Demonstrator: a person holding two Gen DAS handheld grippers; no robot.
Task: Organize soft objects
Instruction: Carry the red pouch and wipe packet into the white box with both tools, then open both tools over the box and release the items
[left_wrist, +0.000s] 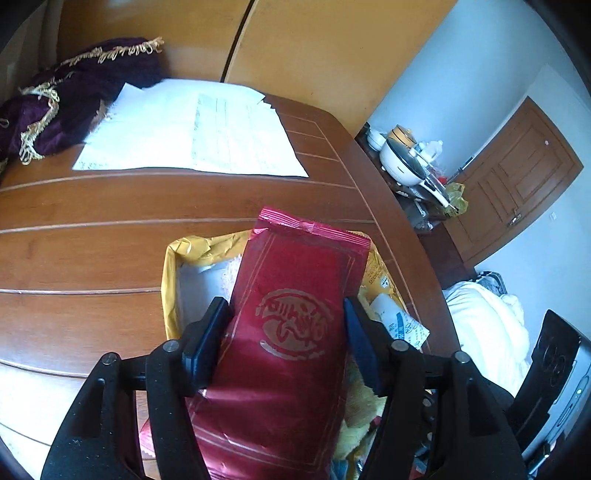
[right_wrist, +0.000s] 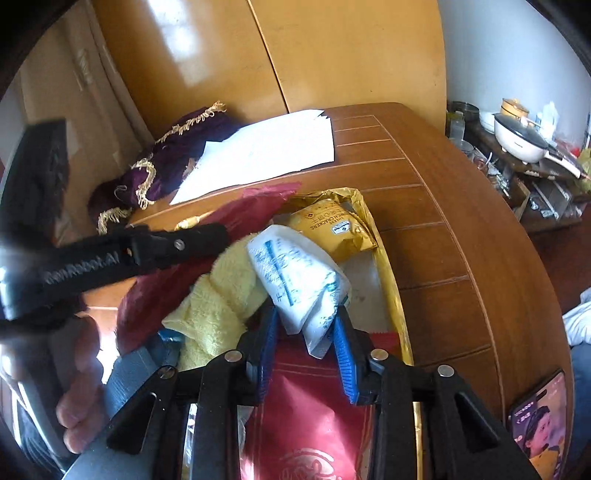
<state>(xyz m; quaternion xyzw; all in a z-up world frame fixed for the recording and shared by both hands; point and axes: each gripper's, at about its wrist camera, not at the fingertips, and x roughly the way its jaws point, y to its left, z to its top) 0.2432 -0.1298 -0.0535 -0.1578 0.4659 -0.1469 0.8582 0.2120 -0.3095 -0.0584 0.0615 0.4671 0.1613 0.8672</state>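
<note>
Red packet (left_wrist: 288, 332) clamped in left tongs (left_wrist: 284, 328) | white sachet (right_wrist: 299, 280) in right tongs (right_wrist: 304, 343)

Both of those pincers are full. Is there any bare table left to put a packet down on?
Yes. Bare wood table lies between the white papers and the gold-lined box, and along the table's curved edge beside the box. The box is crowded: yellow towel, gold cracker packet, red packets. A phone takes the near corner.

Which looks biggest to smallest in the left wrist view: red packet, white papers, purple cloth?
1. red packet, though held close to the camera, so unsure.
2. white papers.
3. purple cloth, partly cut off.
</note>
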